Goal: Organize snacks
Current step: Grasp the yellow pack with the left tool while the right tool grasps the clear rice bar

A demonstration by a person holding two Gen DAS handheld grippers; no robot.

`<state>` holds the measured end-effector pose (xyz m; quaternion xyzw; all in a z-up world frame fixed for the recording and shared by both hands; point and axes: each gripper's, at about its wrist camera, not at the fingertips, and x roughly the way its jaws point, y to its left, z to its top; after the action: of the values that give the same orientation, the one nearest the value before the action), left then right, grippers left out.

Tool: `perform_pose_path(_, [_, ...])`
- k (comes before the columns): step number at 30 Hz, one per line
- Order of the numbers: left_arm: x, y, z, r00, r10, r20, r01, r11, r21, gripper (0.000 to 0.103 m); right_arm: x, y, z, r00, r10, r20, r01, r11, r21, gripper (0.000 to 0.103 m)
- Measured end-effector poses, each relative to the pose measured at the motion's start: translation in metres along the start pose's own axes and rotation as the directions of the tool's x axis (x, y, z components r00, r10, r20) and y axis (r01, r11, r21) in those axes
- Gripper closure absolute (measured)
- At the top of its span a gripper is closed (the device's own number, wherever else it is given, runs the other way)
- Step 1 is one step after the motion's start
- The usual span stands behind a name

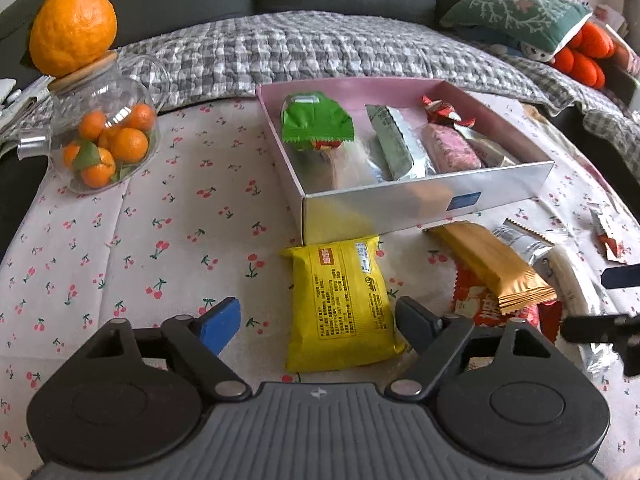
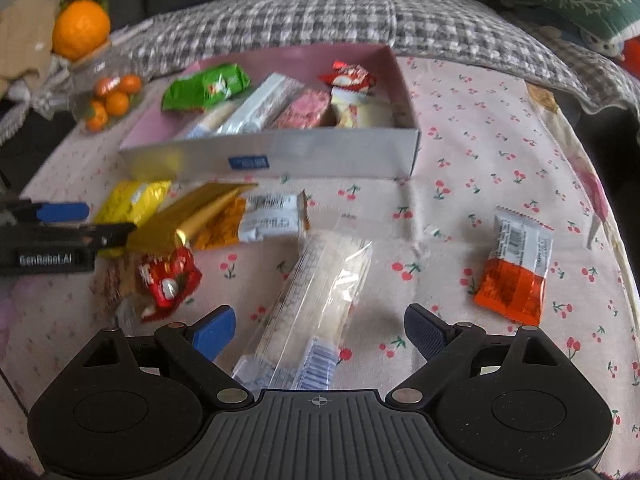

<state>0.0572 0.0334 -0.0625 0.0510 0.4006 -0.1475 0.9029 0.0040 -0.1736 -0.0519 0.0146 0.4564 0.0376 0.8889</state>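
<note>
A silver box with a pink inside (image 1: 424, 200) (image 2: 340, 156) holds several snacks, among them a green pack (image 1: 316, 122) and a pink bar (image 1: 450, 148). My left gripper (image 1: 320, 320) is open, its fingers on either side of a yellow snack pack (image 1: 340, 304) lying on the cloth in front of the box. My right gripper (image 2: 320, 330) is open over a clear-wrapped white bar (image 2: 316, 308) that lies between its fingers. A gold bar (image 1: 492, 264) (image 2: 200, 216), a red wrapper (image 2: 170, 276) and an orange-and-white pack (image 2: 516, 268) lie loose.
A glass jar of small oranges (image 1: 104, 136) with a big orange (image 1: 72, 20) on its lid stands at the left. A checked blanket (image 1: 320, 48) and a green cushion (image 1: 516, 12) lie behind the box. The left gripper shows at the left of the right wrist view (image 2: 60, 228).
</note>
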Motion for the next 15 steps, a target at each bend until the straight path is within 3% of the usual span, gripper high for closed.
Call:
perform_pose_path(3, [0.004, -0.0036, -0.0005, 1.0, 0.003, -0.015, -0.002, 1.0, 0.022, 0.026, 0.0041, 0.0055, -0.0029, 1.0, -0.028, 0.005, 0.028, 0.999, -0.036, 0.01])
perform_pose_path(12, [0.0086, -0.0067, 0.002, 1.0, 0.02, -0.015, -0.02, 1.0, 0.015, 0.024, 0.0049, 0.0062, -0.0041, 0.999, -0.031, 0.024, 0.032, 0.999, -0.044, 0.008])
perform_pose_path(15, [0.0085, -0.0065, 0.0031, 1.0, 0.014, -0.02, -0.014, 1.0, 0.001, 0.03, 0.0045, 0.0059, -0.0027, 0.999, -0.041, 0.005, 0.042, 0.999, -0.029, 0.009])
